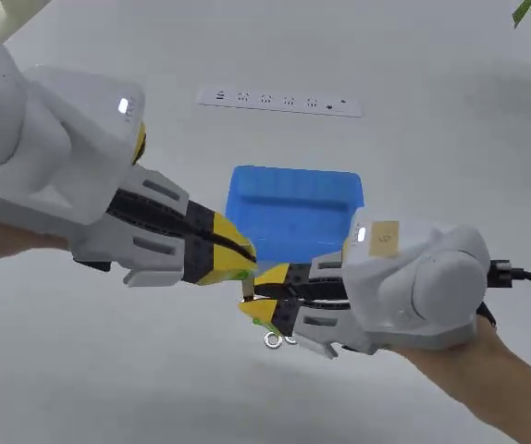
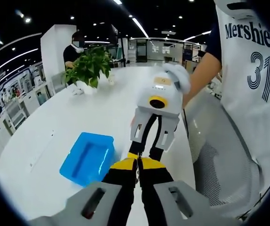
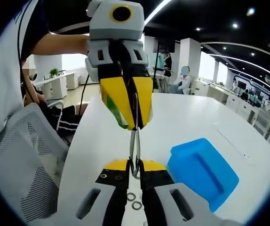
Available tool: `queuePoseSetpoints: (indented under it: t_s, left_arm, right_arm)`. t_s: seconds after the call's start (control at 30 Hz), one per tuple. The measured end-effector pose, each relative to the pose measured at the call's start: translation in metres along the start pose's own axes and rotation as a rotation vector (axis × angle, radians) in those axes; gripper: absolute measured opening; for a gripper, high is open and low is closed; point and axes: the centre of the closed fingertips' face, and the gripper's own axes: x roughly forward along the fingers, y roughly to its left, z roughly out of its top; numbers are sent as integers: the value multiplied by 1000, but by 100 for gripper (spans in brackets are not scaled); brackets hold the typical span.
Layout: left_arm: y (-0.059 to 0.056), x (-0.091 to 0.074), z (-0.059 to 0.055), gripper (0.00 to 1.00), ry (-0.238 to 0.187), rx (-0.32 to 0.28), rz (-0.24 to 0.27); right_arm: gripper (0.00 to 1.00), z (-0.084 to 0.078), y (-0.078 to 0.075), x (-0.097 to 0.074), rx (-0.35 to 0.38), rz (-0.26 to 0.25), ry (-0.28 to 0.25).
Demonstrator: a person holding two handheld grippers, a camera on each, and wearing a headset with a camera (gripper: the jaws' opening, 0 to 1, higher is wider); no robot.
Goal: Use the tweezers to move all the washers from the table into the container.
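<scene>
- Steel tweezers (image 3: 134, 146) pinched between left gripper (image 3: 134, 126) and right gripper (image 3: 134, 165), tip to tip, both pairs of jaws closed on them.
- Two washers (image 3: 134, 201) on table (image 3: 186, 122), just beside right gripper.
- Blue container (image 3: 201, 172) near, washers outside it.

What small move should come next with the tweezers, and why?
Probably lower the tweezers toward the washers on the table. The left gripper and right gripper both seem shut on them, the washers lie just under the right gripper's jaws, and the blue container waits beside.
</scene>
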Motion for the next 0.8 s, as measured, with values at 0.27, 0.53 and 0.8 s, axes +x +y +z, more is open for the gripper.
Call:
queuePoseSetpoints:
  t_s: [0.27, 0.53, 0.8]
  left_arm:
    - [16, -4, 30, 6, -67, 35, 31]
    - [31, -4, 45, 6, -103, 55, 52]
    - [52, 1, 52, 6, -112, 79, 65]
  right_arm:
    - [9, 19, -25, -18, -34, -55, -24]
    - [9, 30, -46, -24, -70, -84, -36]
    - [9, 32, -75, -24, -98, -112, -28]
